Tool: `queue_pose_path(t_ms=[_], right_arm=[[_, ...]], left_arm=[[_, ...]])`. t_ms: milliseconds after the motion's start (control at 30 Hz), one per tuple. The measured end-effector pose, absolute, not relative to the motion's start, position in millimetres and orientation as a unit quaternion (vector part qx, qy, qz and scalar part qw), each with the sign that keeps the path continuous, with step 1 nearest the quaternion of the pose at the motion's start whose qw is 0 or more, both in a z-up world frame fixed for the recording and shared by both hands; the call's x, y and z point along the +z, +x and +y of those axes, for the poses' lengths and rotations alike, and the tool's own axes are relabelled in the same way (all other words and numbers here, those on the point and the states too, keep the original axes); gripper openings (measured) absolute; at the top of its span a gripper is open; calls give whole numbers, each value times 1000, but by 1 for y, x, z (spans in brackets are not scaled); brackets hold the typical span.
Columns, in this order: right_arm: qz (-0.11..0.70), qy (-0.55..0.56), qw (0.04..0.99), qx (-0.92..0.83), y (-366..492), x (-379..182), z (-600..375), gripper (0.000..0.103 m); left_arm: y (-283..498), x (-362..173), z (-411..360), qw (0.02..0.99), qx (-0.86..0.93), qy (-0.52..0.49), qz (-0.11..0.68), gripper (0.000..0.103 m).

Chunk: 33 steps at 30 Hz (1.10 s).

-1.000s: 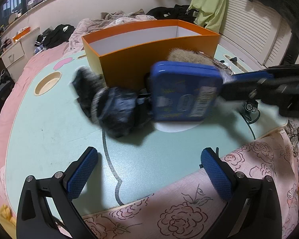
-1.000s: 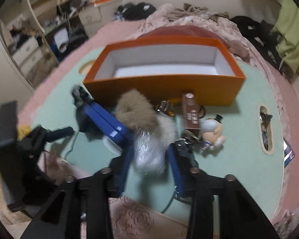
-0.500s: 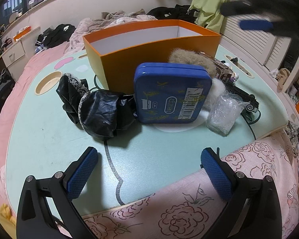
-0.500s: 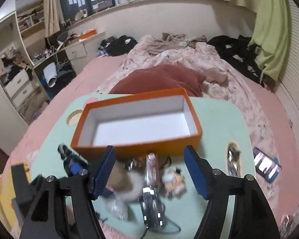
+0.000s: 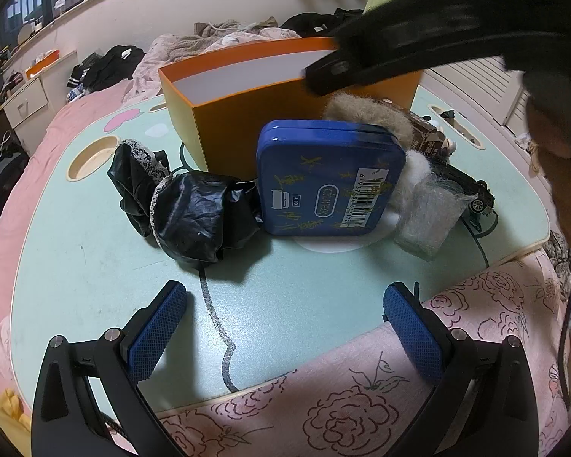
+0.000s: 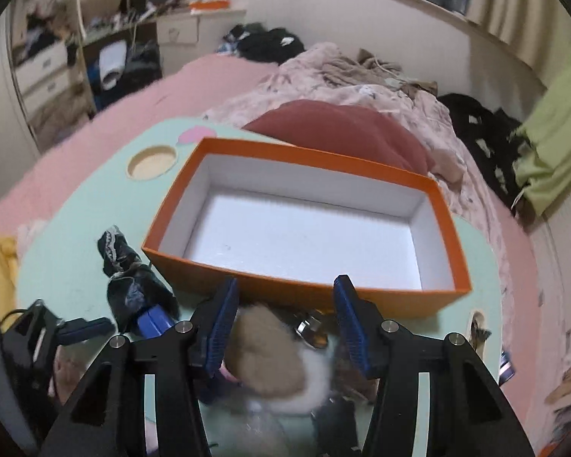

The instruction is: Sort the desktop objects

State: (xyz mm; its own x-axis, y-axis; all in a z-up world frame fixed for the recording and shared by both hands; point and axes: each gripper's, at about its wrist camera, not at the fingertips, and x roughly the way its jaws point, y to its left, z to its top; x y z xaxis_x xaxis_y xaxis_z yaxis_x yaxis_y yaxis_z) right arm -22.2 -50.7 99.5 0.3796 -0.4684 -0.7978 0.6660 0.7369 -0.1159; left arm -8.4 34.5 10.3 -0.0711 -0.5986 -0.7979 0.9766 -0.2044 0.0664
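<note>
Currently, an orange box (image 6: 304, 297) is seen on a pale green table (image 5: 76, 266), and it serves as the landmark for everything else. Its white inside is bare.

Just in front of the box's near wall, a furry brown and white toy (image 6: 270, 365) is seen below the right gripper (image 6: 285, 320). Its jaws have just been closing, yet nothing is clamped: the 2 blue pads stand apart, and the toy lies lower, roughly between them in the picture, near the left pad (image 6: 220, 327); contact cannot be told because of blur. The gripper is held above the box's front edge.

Against the same front wall, a blue tin (image 5: 329, 179) is stood on edge, with the toy (image 5: 369, 110) behind it and to its right. A crumpled black bag with lace trim (image 5: 186, 209) lies at the tin's left, touching it, before the box's left corner. A clear plastic packet (image 5: 426, 221) is seen at the tin's right, and a toy car (image 5: 472, 190) beyond that.

Further from the box, at the table's near edge, the left gripper (image 5: 283, 316) is held with its jaws wide and released, nothing between them; the bag and tin are well ahead of its fingertips. A flowered pink cloth (image 5: 361, 400) lies under it.
</note>
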Motion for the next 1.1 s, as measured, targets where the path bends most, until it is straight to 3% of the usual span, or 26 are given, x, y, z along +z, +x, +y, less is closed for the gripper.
queue_pose_path(t_ms=[233,433,500,600,833,933,1033,1100], right_arm=[[446,89,813,-364,13,96,-57,53],[401,127,837,-350,-20,105,-43,54],[372,142,852,-340,-48,113,-29,59],[330,140,863,-356,-99,117,-1,77],[335,173,824,-422,-180,59,31,81],[342,219,816,-412,-187,34,25,81],[341,197,813,-429,-180,31,28,82],[331,197,809,-444,-181,27,28,97]], left_arm=[[-8,10,34,574,-686,366,258,103],[-7,9,34,573,-687,366,257,103],[-7,9,33,574,-686,366,257,103],[-7,8,34,576,-685,365,258,103],[-6,7,33,580,-681,364,259,103],[-5,6,33,580,-681,364,259,103],[-4,6,35,580,-682,364,258,103],[-3,6,35,579,-682,364,258,103]])
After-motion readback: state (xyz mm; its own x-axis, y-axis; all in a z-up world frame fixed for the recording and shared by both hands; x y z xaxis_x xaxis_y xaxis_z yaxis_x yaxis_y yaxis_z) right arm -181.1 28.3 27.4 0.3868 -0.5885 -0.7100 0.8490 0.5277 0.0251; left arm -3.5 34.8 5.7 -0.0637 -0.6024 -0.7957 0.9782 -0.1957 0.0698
